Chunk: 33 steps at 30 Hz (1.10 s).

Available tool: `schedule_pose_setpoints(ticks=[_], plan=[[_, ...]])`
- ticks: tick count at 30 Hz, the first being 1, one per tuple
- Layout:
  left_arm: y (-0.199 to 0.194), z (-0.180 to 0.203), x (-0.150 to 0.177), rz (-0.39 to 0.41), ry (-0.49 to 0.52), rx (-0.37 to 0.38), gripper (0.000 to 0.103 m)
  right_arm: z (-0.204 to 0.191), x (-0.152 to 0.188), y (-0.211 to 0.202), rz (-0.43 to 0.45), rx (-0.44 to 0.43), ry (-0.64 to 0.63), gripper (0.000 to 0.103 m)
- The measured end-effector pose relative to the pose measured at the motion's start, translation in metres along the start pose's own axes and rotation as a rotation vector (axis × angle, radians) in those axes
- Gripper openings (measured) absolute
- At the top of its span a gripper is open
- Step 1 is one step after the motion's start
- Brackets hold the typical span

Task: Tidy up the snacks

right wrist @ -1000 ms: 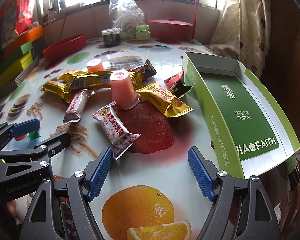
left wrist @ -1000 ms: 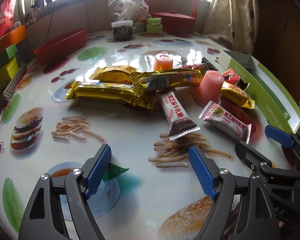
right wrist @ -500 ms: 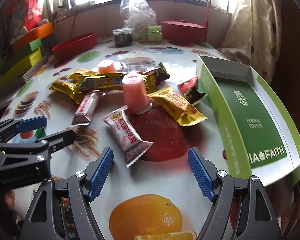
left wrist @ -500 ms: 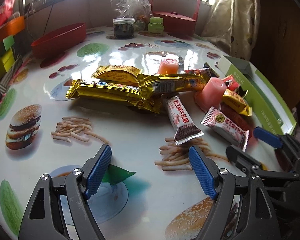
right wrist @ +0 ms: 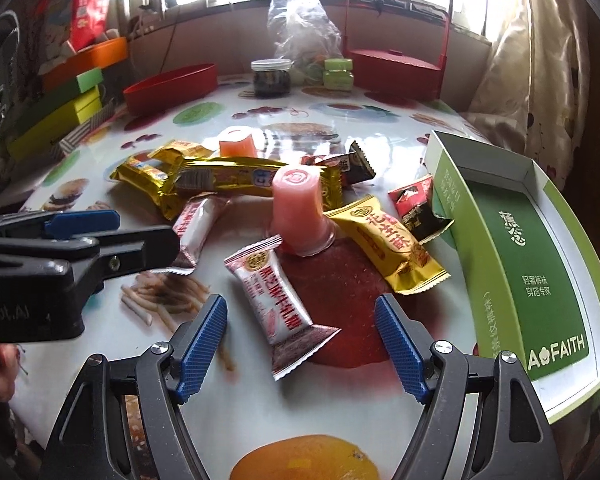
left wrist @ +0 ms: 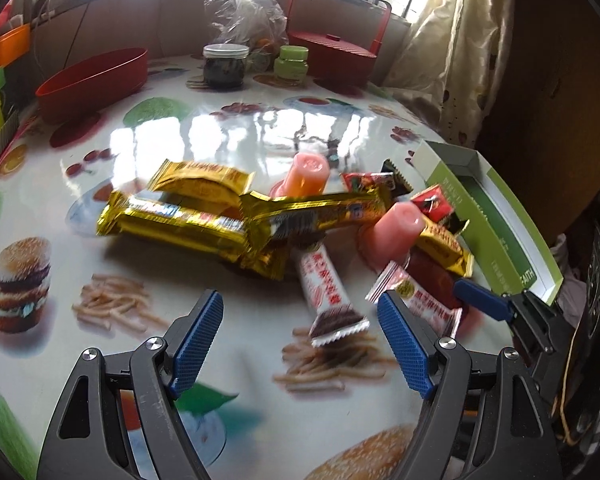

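Note:
A heap of snacks lies mid-table: long gold bars (left wrist: 188, 220) (right wrist: 236, 178), two pink jelly cups (left wrist: 394, 232) (right wrist: 298, 208), pink-and-white candy packets (left wrist: 326, 296) (right wrist: 278, 298), a gold peanut packet (right wrist: 388, 246) and small red-black packets (right wrist: 416, 208). An open green box (right wrist: 532, 248) (left wrist: 496, 216) lies at the right. My left gripper (left wrist: 300, 344) is open, just short of a pink-and-white packet. My right gripper (right wrist: 300, 342) is open, with the other pink-and-white packet lying between its fingers. Neither holds anything.
At the back of the printed tablecloth stand a red bowl (left wrist: 94, 76), a dark jar (left wrist: 224, 66), a green jar (left wrist: 292, 64), a plastic bag (left wrist: 246, 12) and a red carrier basket (left wrist: 332, 54). Coloured boxes (right wrist: 68, 104) are stacked at the left edge.
Both grippers have moved forward toward the snack heap. The right one now has a pink-and-white packet between its open fingers. The snacks have not shifted.

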<state>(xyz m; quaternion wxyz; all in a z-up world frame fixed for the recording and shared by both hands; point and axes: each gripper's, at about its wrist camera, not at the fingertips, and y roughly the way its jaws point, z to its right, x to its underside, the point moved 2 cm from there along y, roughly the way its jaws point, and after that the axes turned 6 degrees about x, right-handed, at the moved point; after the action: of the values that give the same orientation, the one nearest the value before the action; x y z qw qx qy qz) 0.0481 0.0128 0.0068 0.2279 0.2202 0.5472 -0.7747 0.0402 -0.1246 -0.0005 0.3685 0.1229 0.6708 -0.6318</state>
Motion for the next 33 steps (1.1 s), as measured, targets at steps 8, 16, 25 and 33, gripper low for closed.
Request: schedule_pose_setpoints(ticks=[8,16,25,33], plan=[[0.017,0.002,-0.007,-0.02,-0.004,-0.019,0.079,0.007,-0.002,0.0,0.01,0.005,0.02,0.059],[0.025,0.006,-0.007,-0.037,0.037,-0.072,0.065,0.009,0.0,-0.002,0.02,-0.006,0.022,0.046],[0.025,0.007,-0.006,-0.029,0.079,-0.105,0.031,0.011,0.001,-0.004,0.022,-0.008,0.037,0.028],[0.019,0.008,-0.003,-0.015,0.085,-0.096,0.021,0.012,0.0,-0.01,0.037,-0.004,0.042,0.02]])
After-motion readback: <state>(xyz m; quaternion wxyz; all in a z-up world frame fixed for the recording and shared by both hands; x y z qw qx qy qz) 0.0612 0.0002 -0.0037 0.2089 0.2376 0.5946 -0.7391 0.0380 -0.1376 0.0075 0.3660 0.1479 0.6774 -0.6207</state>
